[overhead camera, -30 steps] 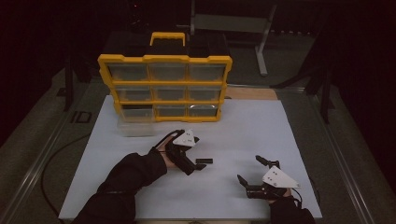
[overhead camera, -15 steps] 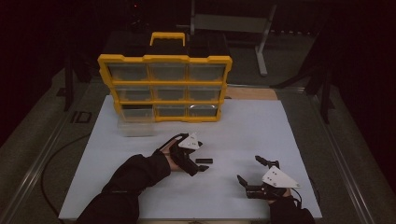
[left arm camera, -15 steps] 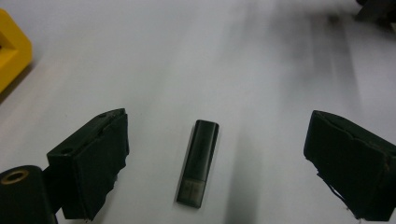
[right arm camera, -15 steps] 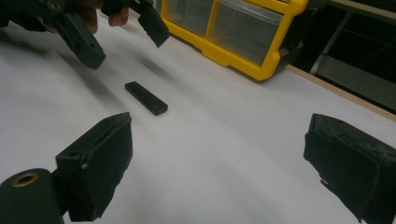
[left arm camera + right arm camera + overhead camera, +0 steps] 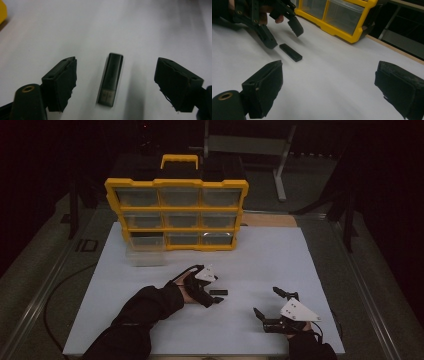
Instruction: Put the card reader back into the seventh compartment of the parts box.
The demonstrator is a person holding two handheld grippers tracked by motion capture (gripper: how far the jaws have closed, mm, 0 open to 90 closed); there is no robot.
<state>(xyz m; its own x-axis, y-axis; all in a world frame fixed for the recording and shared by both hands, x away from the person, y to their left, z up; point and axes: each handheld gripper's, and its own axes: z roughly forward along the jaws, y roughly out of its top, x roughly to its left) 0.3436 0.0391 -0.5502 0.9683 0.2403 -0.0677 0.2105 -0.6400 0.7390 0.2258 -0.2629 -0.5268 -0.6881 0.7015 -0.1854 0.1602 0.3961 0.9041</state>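
Note:
A small black USB stick (image 5: 218, 292) lies flat on the white mat (image 5: 280, 255), near its middle front. My left gripper (image 5: 216, 291) hangs low over it with one jaw on each side. In the left gripper view the stick (image 5: 111, 77) lies between the jaws of the left gripper (image 5: 116, 65), with a gap on both sides. Those jaws have just been closing, but the pads do not touch the stick. My right gripper (image 5: 266, 301) rests open near the front right, with nothing between its fingers. The right gripper (image 5: 330, 72) looks toward the stick (image 5: 290, 52) and the left gripper (image 5: 283, 35).
A yellow organizer (image 5: 176, 215) with clear drawers stands upright at the back of the mat. One clear drawer (image 5: 145, 256) lies on the mat in front of its lower left. A metal stand is behind the table.
My left gripper has sunk closer to the mat over the stick and its jaws have narrowed. The right gripper and the stick have stayed in place.

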